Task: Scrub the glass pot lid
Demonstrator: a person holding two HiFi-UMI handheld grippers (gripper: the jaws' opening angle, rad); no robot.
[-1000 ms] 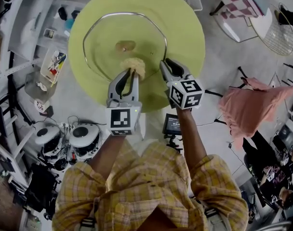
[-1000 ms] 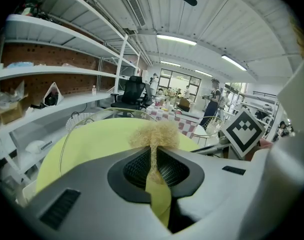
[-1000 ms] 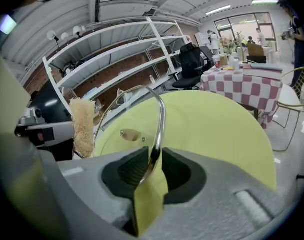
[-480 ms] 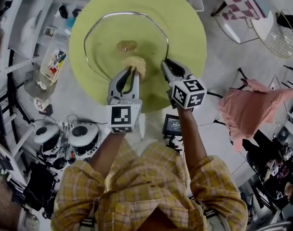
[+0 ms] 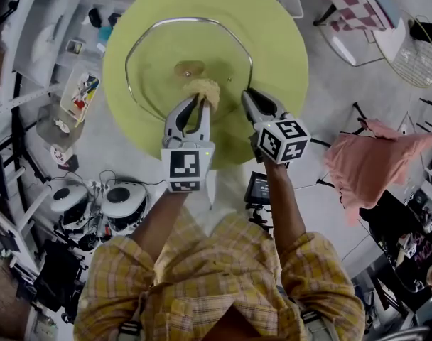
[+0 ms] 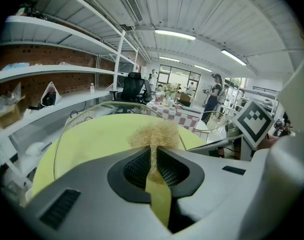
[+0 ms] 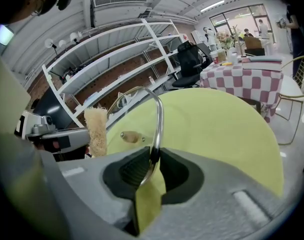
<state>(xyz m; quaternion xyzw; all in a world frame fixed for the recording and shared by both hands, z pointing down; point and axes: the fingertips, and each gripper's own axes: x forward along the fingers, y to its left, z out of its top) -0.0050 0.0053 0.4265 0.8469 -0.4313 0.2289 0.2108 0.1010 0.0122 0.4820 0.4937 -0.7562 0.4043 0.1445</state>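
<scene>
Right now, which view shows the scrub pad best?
The left gripper view: the scrub pad sits centred, pinched in the left claw. The right gripper view shows it side-on at left; the head view, small, over the glass lid.

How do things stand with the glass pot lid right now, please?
Left gripper shut on tan scrubber. Right gripper: jaws closing on glass pot lid, rim between them. Lid on green table, unobstructed.

Yellow-green counter (image 5: 273, 41); clear glass pot lid (image 5: 159, 55) with a silvery rim and a tan knob (image 5: 190, 68); straw-tan scrubber (image 5: 204, 87); yellow plaid shirt (image 5: 223, 275); red-and-white checked tablecloth (image 5: 347, 2); salmon-pink cloth (image 5: 372, 158); pale grey floor (image 5: 330, 98).
</scene>
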